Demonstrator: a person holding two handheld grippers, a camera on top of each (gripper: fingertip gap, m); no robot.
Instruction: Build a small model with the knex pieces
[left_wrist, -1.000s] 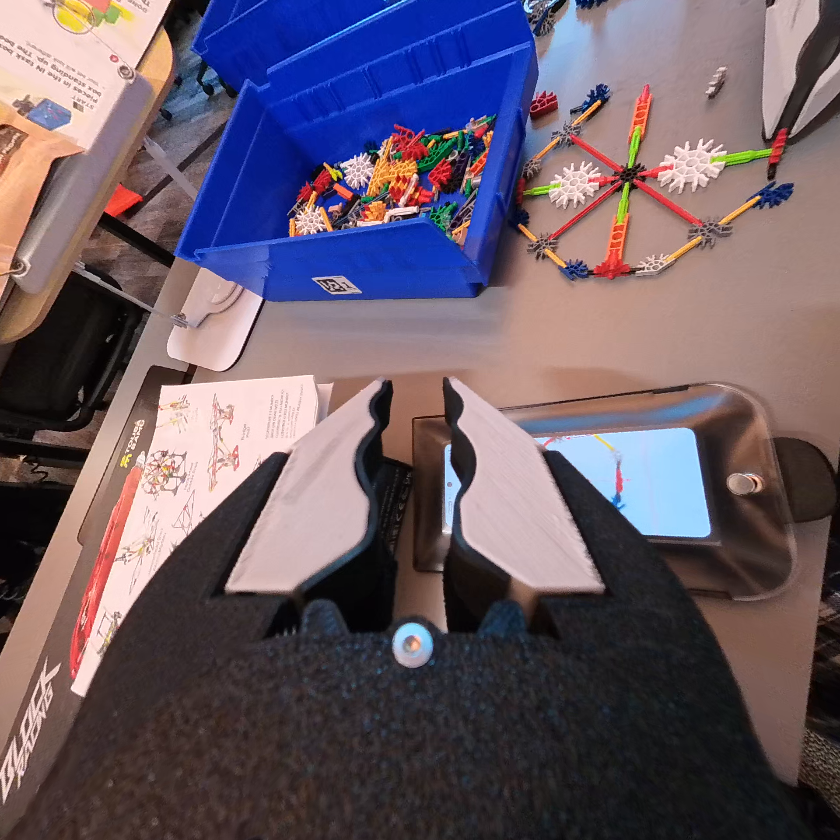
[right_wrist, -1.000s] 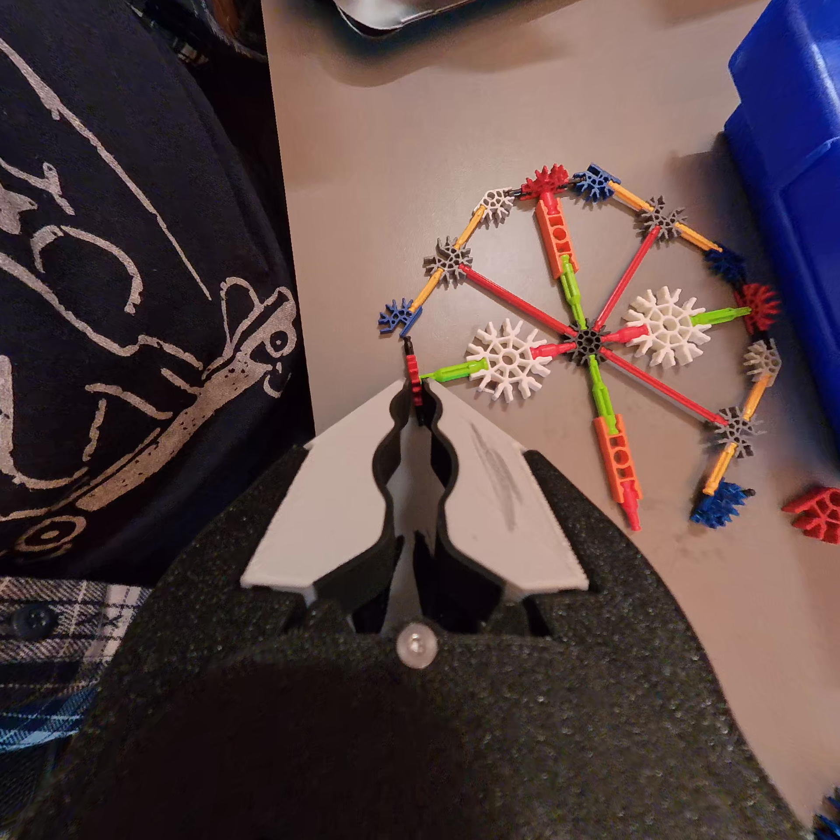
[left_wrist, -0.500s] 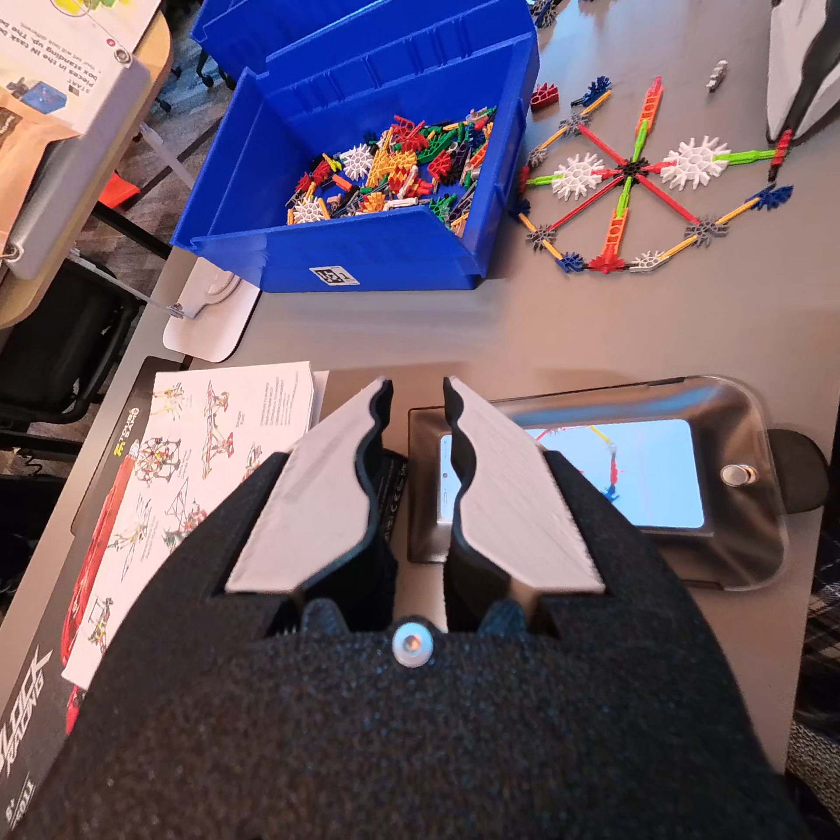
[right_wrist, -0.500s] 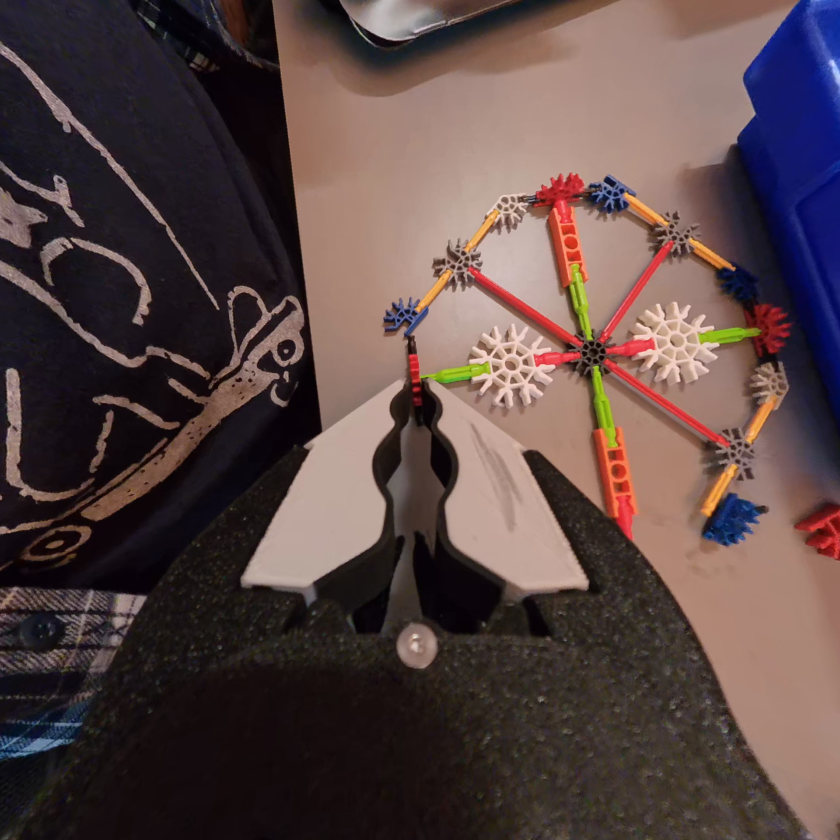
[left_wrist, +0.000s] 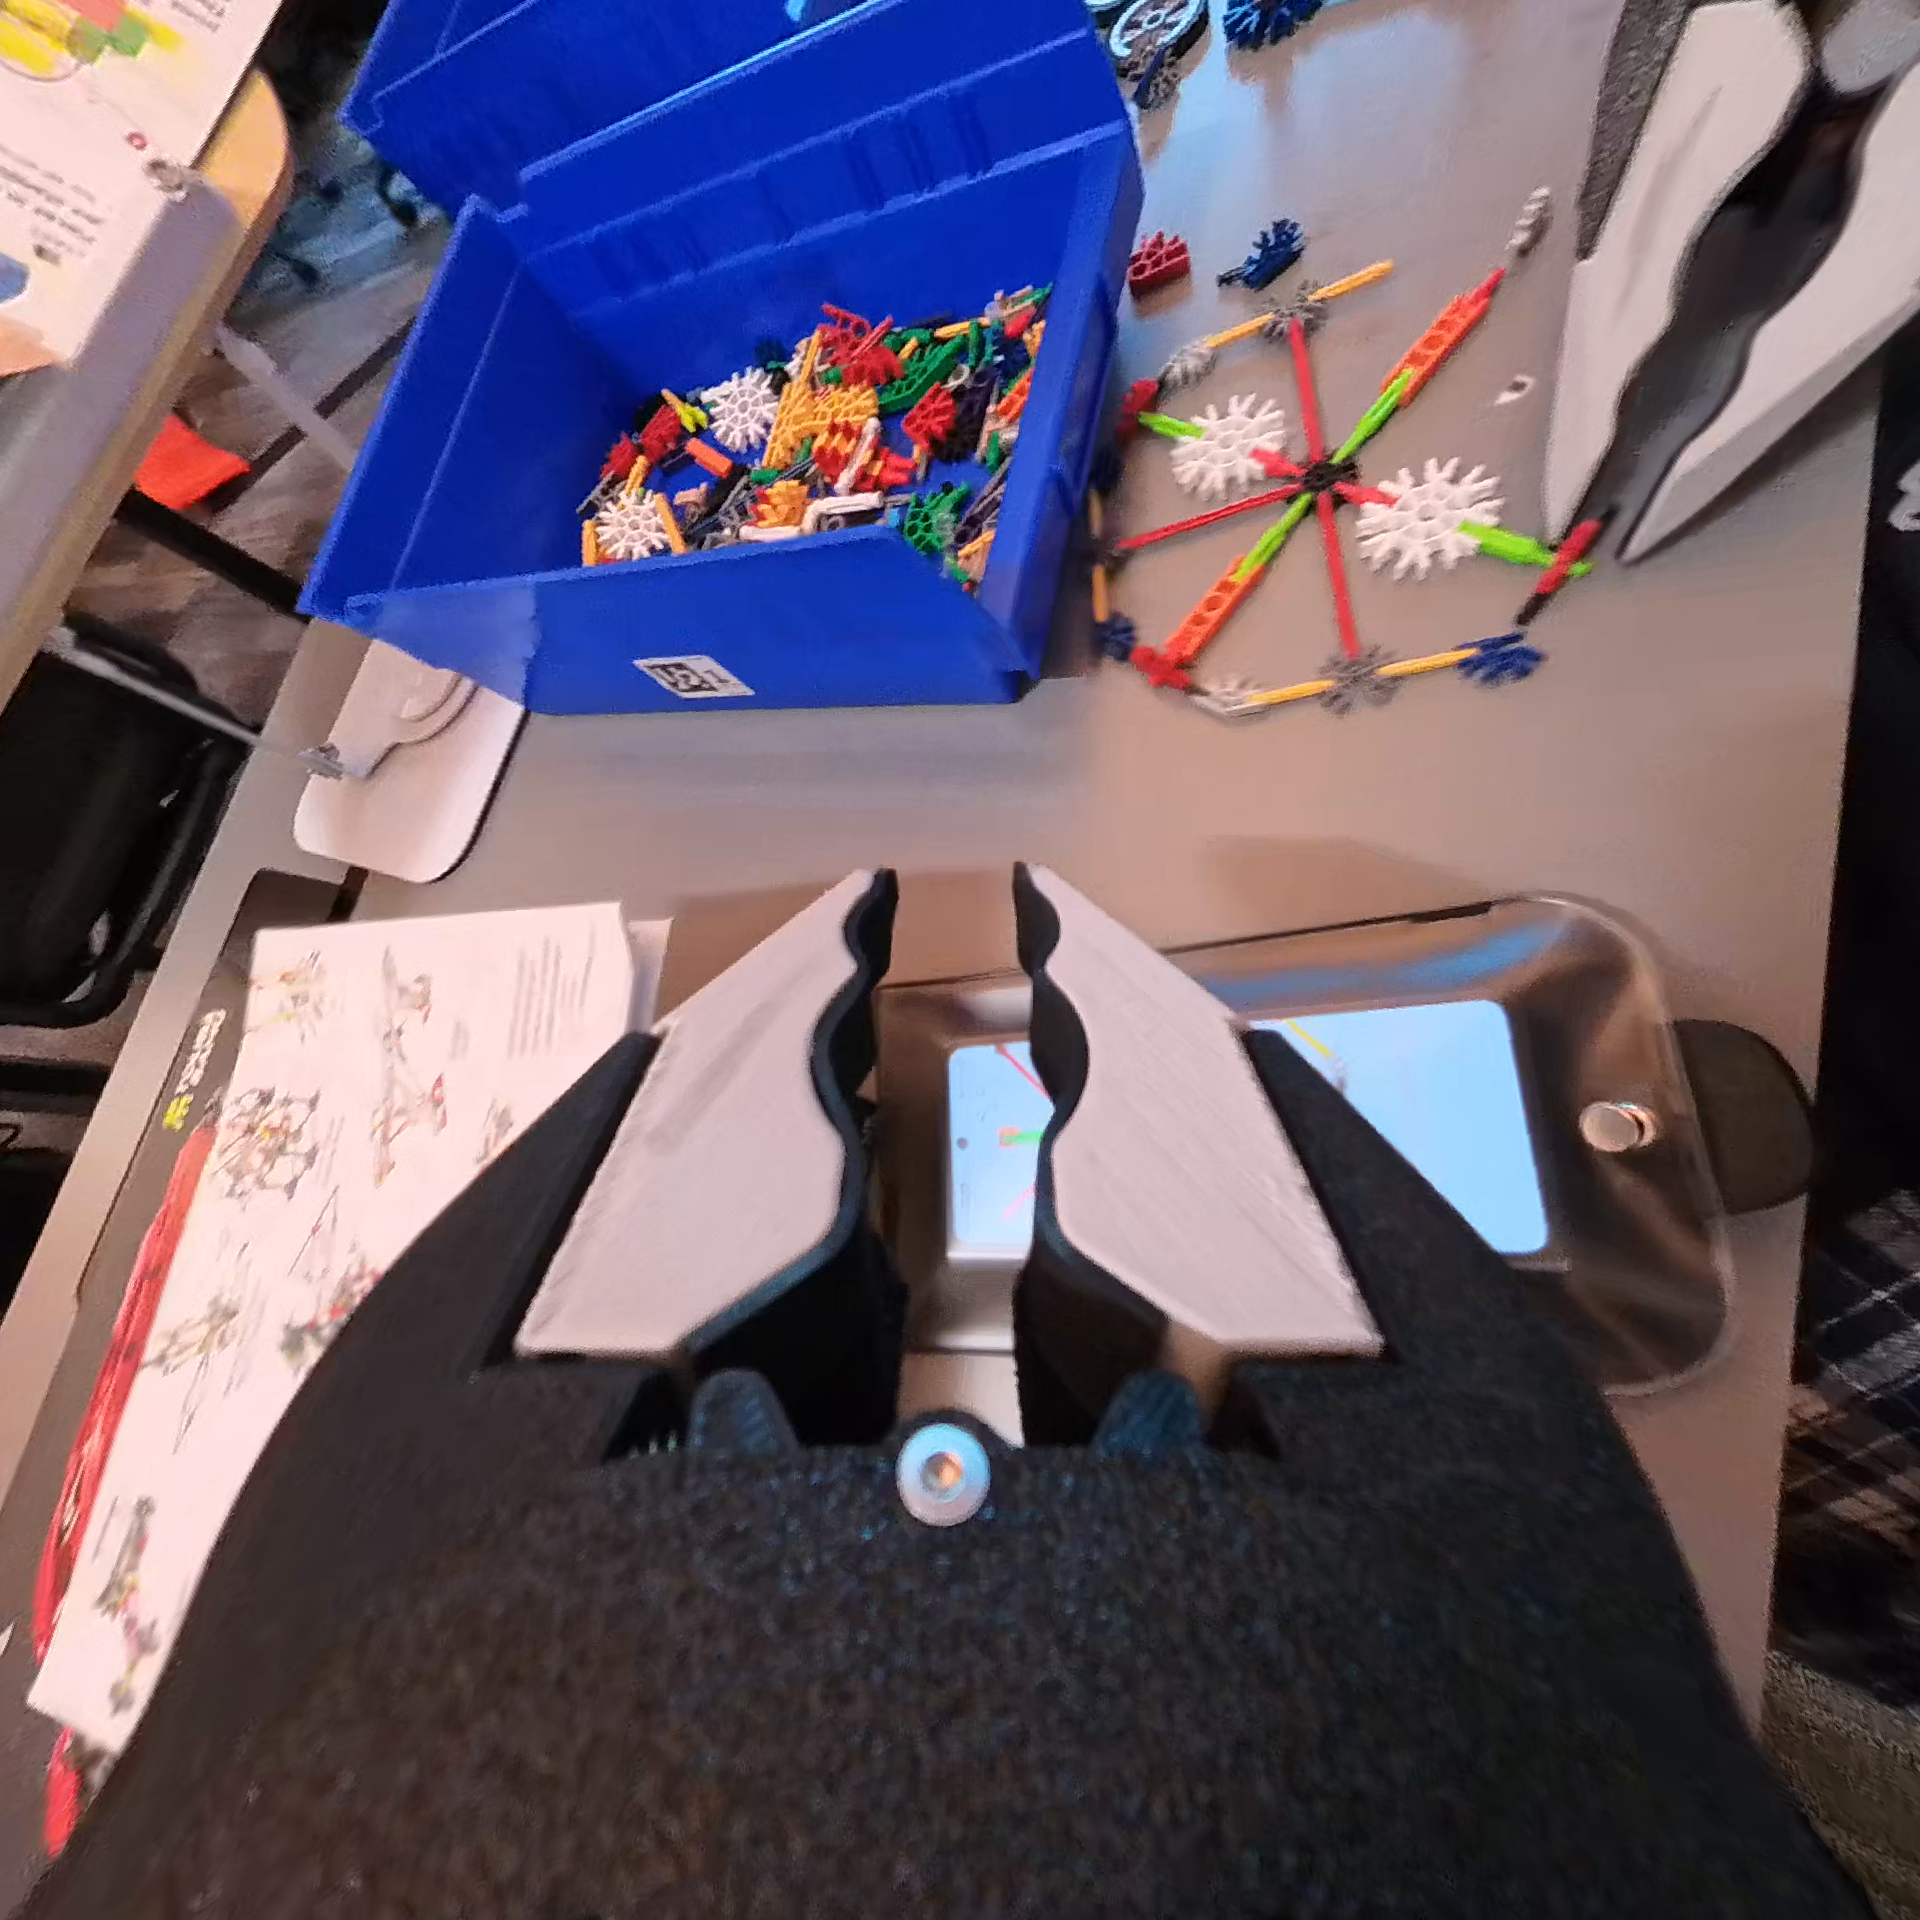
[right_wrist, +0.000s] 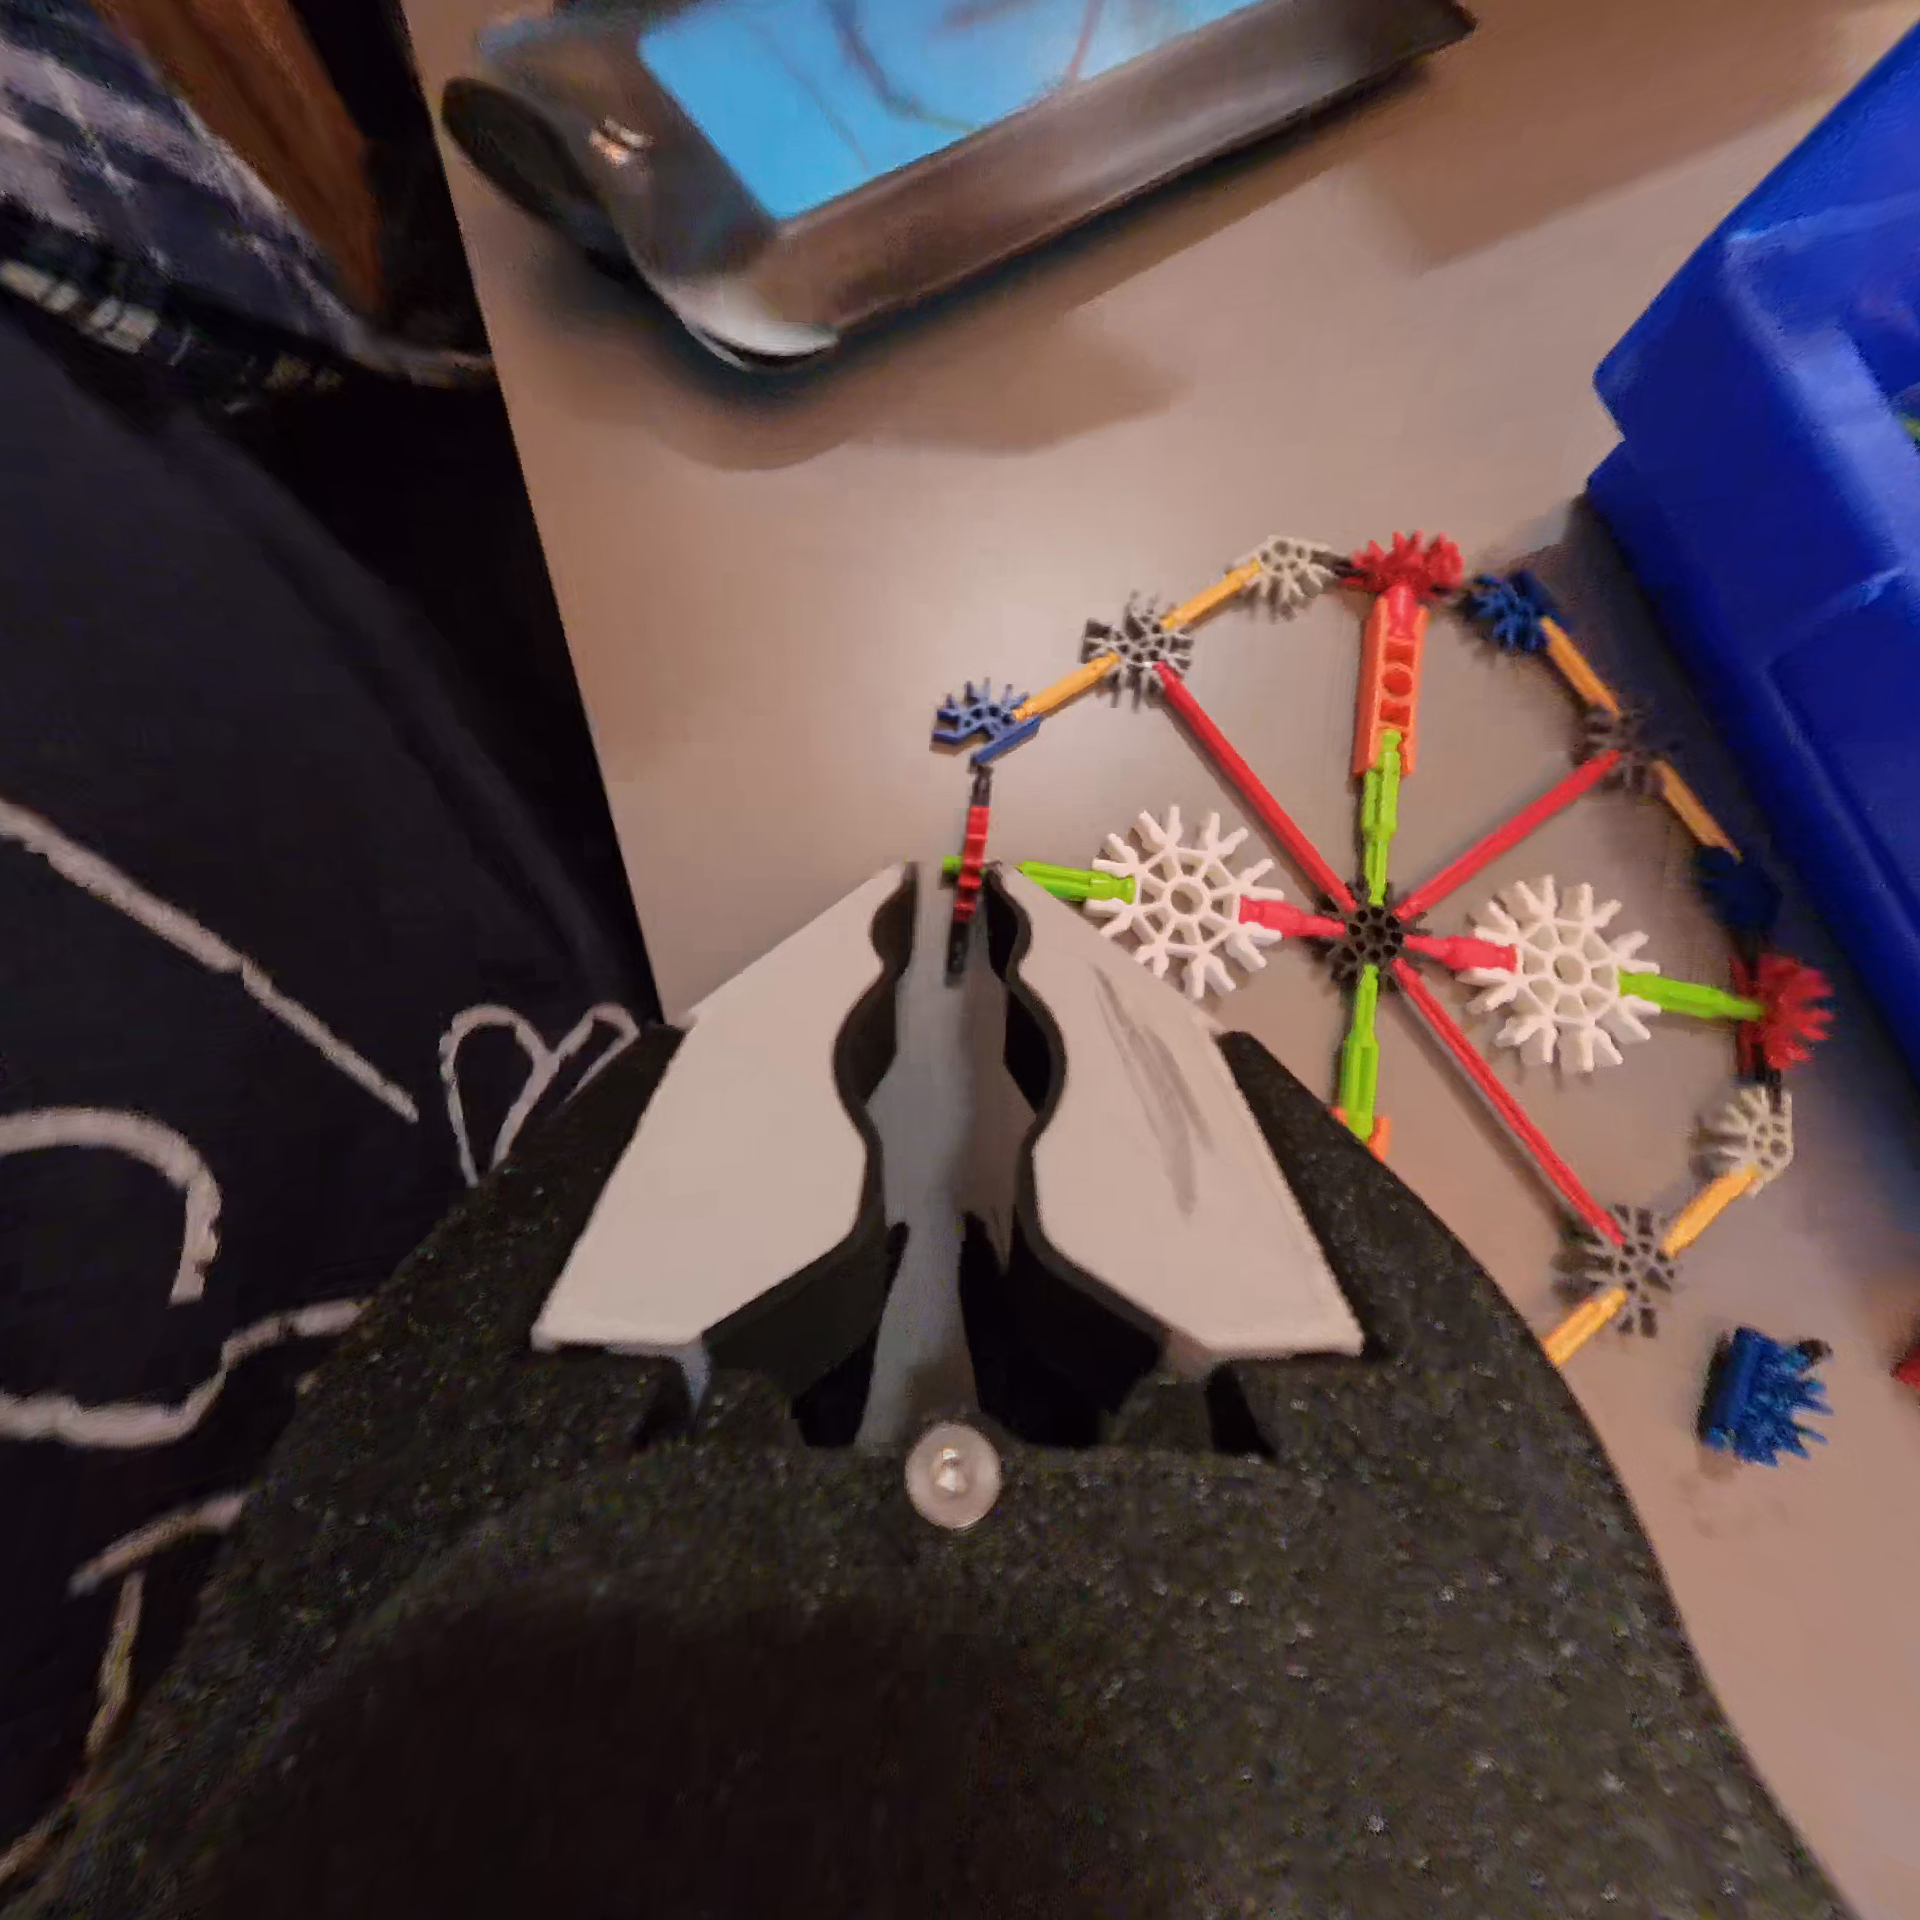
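A flat wheel of coloured rods and connectors (left_wrist: 1325, 478) lies on the grey table to the right of a blue bin. It also shows in the right wrist view (right_wrist: 1366, 935). My right gripper (right_wrist: 954, 878) is shut on a red connector (right_wrist: 971, 852) at the end of a green rod on the wheel's rim, near the table edge. The same gripper shows in the left wrist view (left_wrist: 1600, 530). My left gripper (left_wrist: 945, 894) is empty, its jaws a little apart, and it hovers over a phone (left_wrist: 1403, 1122).
The blue bin (left_wrist: 727, 623) holds several loose pieces; more bins stand behind it. The phone lies in a clear holder. An instruction sheet (left_wrist: 416, 1091) lies at left. Loose connectors (left_wrist: 1158, 260) (right_wrist: 1761, 1392) lie by the wheel. A person's dark shirt (right_wrist: 260, 831) is at the table edge. About 20 cm separates my left fingertips from my right.
The wheel has turned on the table while my right gripper stays shut on its red connector. The phone has come into the right wrist view. The left gripper's gap is unchanged.
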